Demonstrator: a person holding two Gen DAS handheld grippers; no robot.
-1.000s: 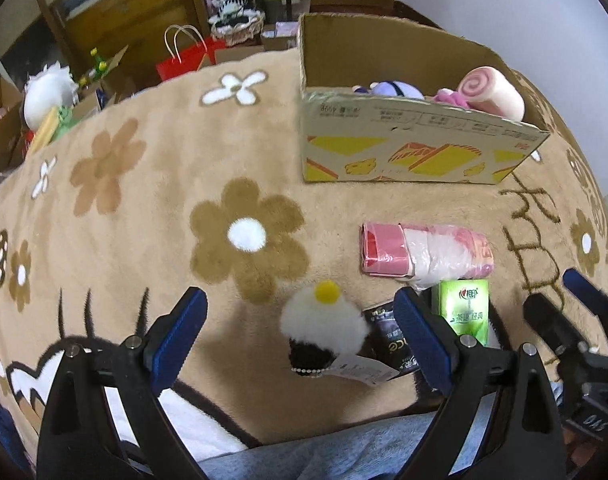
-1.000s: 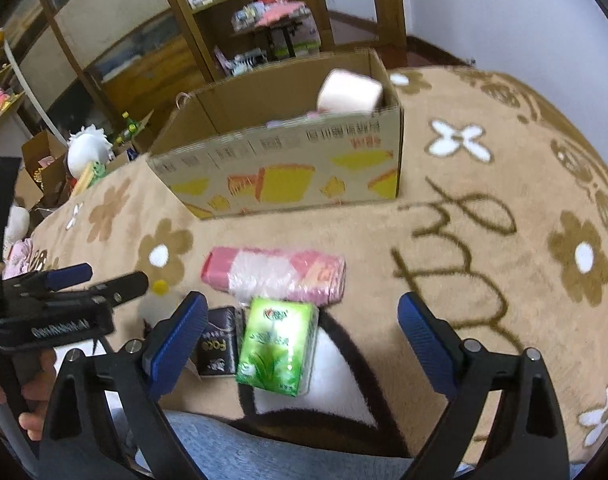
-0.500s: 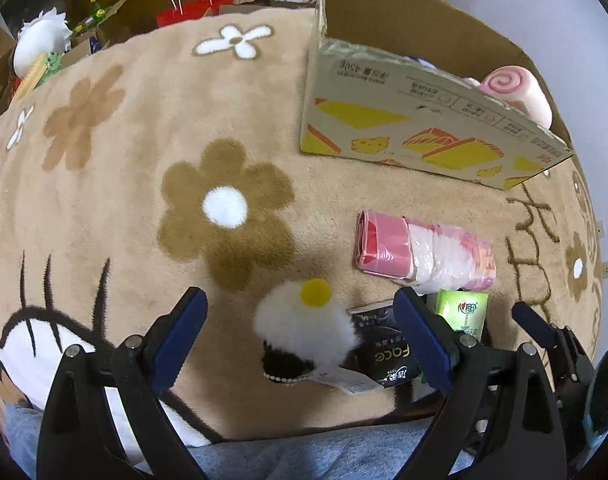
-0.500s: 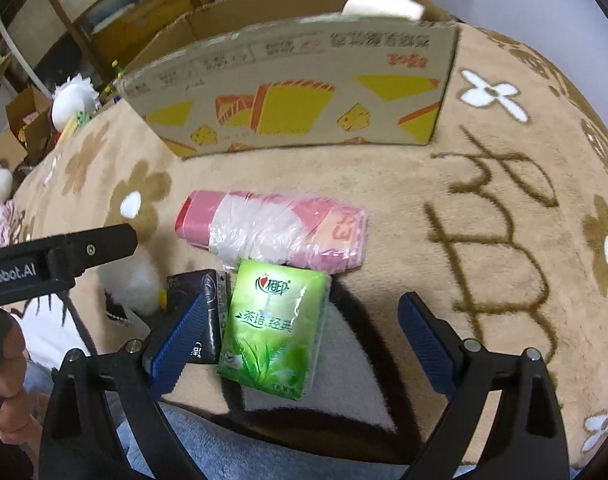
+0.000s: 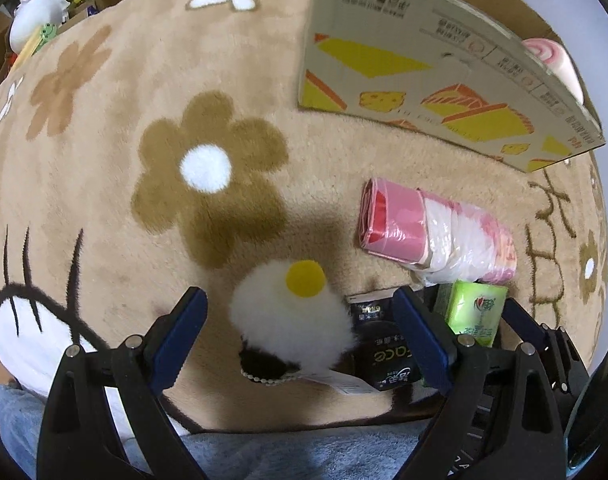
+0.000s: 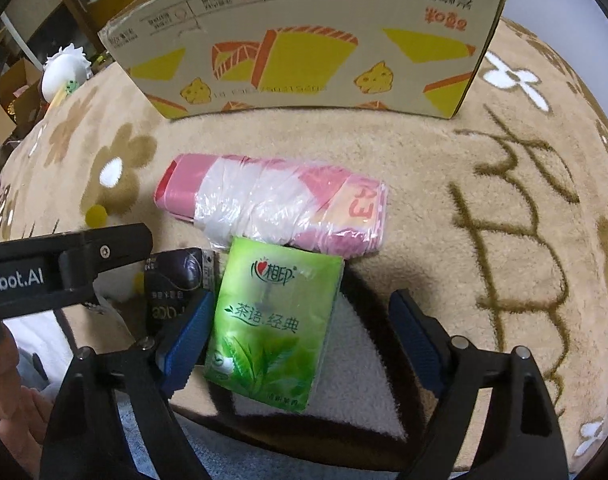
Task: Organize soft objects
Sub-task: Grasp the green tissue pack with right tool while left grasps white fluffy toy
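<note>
A white fluffy cupcake plush (image 5: 290, 316) with a yellow pompom lies on the rug between the open fingers of my left gripper (image 5: 300, 320). A black tissue pack (image 5: 384, 344) lies to its right, partly behind my right finger. A green tissue pack (image 6: 270, 324) lies between the open fingers of my right gripper (image 6: 300, 324). A pink and white roll of bags (image 6: 272, 208) lies just beyond it, also in the left wrist view (image 5: 436, 232). The cardboard box (image 6: 304, 48) stands behind and holds a pink swirl plush (image 5: 552, 60).
The beige flower rug (image 5: 104, 184) spreads to the left. Clutter and a white plush (image 5: 40, 10) sit past its far left edge. The left gripper's body (image 6: 56, 272) crosses the right wrist view at left. Blue cloth (image 5: 304, 452) lies along the near edge.
Both grippers have moved down and forward. The cupcake plush now sits between the left fingers and the green pack between the right fingers. Both stay open.
</note>
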